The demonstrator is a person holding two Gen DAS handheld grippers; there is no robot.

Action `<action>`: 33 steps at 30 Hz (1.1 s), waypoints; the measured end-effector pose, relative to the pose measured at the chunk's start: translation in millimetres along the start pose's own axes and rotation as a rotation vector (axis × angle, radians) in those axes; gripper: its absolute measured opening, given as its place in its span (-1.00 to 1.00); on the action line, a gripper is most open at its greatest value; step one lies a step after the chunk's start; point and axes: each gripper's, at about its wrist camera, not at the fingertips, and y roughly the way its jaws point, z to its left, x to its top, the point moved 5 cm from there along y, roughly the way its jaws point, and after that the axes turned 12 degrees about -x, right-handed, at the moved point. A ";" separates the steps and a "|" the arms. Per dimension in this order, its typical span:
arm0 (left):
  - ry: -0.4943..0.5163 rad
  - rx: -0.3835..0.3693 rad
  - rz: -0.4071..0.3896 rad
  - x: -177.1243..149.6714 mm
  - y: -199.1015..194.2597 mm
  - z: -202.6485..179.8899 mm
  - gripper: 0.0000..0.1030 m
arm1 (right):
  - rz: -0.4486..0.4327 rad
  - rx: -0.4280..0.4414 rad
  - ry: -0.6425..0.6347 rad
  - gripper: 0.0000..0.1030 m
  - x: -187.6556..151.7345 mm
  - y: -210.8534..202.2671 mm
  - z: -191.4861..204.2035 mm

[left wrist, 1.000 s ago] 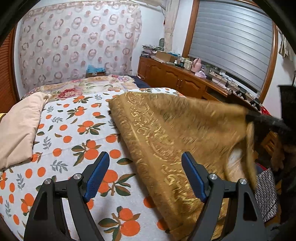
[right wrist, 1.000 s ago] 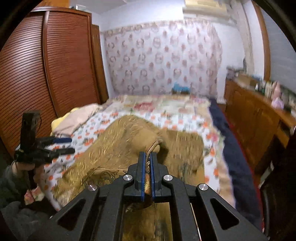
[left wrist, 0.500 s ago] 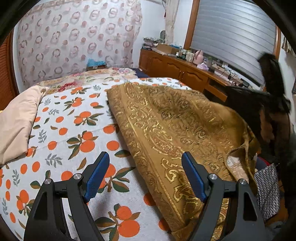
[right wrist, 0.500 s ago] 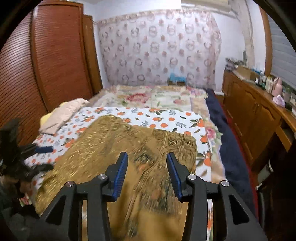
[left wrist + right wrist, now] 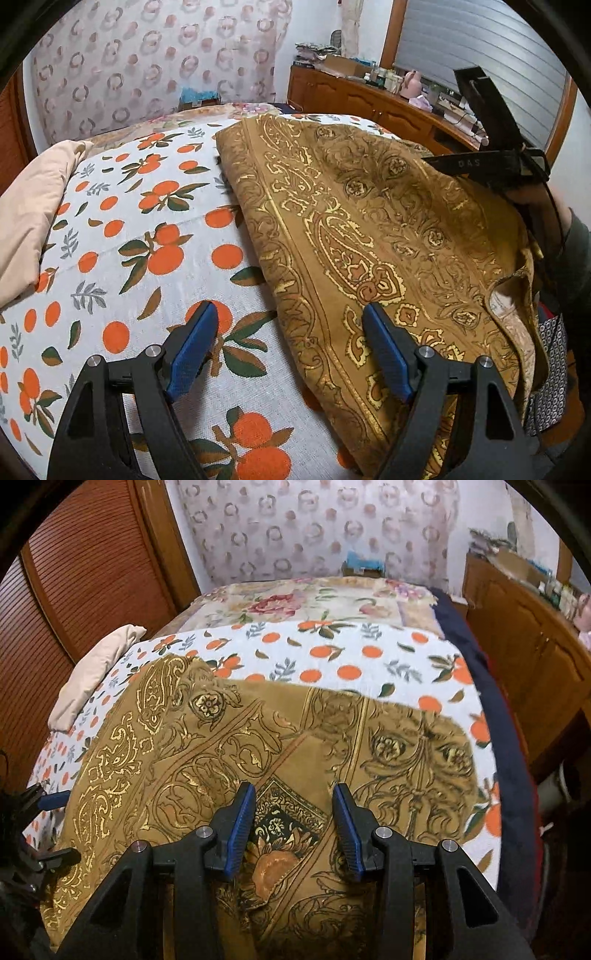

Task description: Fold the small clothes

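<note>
A golden-brown garment (image 5: 369,206) with a gold paisley print lies spread over the right half of the bed, its near edge hanging over the side. My left gripper (image 5: 289,308) is open just above the garment's left border, one finger over the sheet and one over the cloth, holding nothing. My right gripper (image 5: 293,788) is open above the middle of the garment (image 5: 258,738), pads apart and off the fabric. Its black body (image 5: 480,162) shows at the right of the left wrist view, a hand behind it. The left gripper's blue fingers (image 5: 51,799) show at the far left edge of the right wrist view.
The bed carries a white sheet with orange fruit print (image 5: 129,229). A beige pillow (image 5: 29,206) lies at its left. A wooden dresser (image 5: 524,635) with clutter on top runs along the right wall, a slatted wardrobe (image 5: 85,572) on the left. A black-and-white patterned bag (image 5: 550,354) sits beside the bed.
The right gripper let go of the garment's lifted fold and opened, then swung across the bed. The garment dropped flat. The left gripper sank a little toward the cloth's edge.
</note>
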 end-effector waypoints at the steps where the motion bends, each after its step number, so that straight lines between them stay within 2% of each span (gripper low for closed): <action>1: 0.008 0.005 0.006 -0.3 1.1 -1.4 0.67 | -0.002 0.006 0.000 -0.16 -1.1 -3.0 0.2; 2: 0.022 0.005 0.018 -1.5 3.5 -4.3 0.78 | -0.007 0.022 -0.005 -0.48 -1.4 -3.8 1.5; 3: 0.033 0.020 0.025 -2.1 4.6 -6.1 0.78 | -0.009 0.042 -0.016 -0.84 -1.2 -3.1 4.1; 5: 0.049 0.043 0.035 -2.3 6.4 -8.2 0.78 | -0.042 0.027 -0.046 -0.95 2.8 -9.5 5.3; 9: 0.037 0.029 0.029 -0.9 3.6 -6.2 0.78 | -0.183 -0.021 -0.053 -0.97 12.6 -48.0 -2.1; 11: 0.020 0.036 -0.007 2.4 -7.0 -3.6 0.78 | -0.256 -0.060 -0.046 -0.97 21.5 -72.5 -9.2; 14: 0.009 0.021 -0.073 10.1 -27.1 -4.8 0.78 | -0.315 -0.148 -0.049 -0.98 34.7 -98.3 -20.7; 18: 0.010 0.012 -0.113 14.1 -39.3 -7.1 0.78 | -0.306 -0.318 -0.018 -0.95 48.6 -99.1 -41.6; 19: 0.010 0.015 -0.116 13.4 -39.7 -7.2 0.78 | -0.287 -0.354 -0.016 -0.87 47.8 -94.8 -45.0; 21: 0.006 0.011 -0.112 11.9 -38.4 -6.7 0.78 | -0.238 -0.405 -0.012 -0.46 43.9 -82.3 -53.3; 23: 0.000 0.011 -0.108 10.7 -36.4 -4.3 0.78 | -0.216 -0.354 0.019 -0.27 35.0 -76.4 -54.7; 27: -0.002 0.017 -0.115 10.5 -38.3 -4.4 0.78 | -0.191 -0.266 0.004 -0.15 -6.0 -82.4 -40.6; 33: 0.005 0.015 -0.129 9.2 -44.1 -9.5 0.78 | -0.170 -0.145 -0.043 -0.13 -70.7 -112.0 -10.3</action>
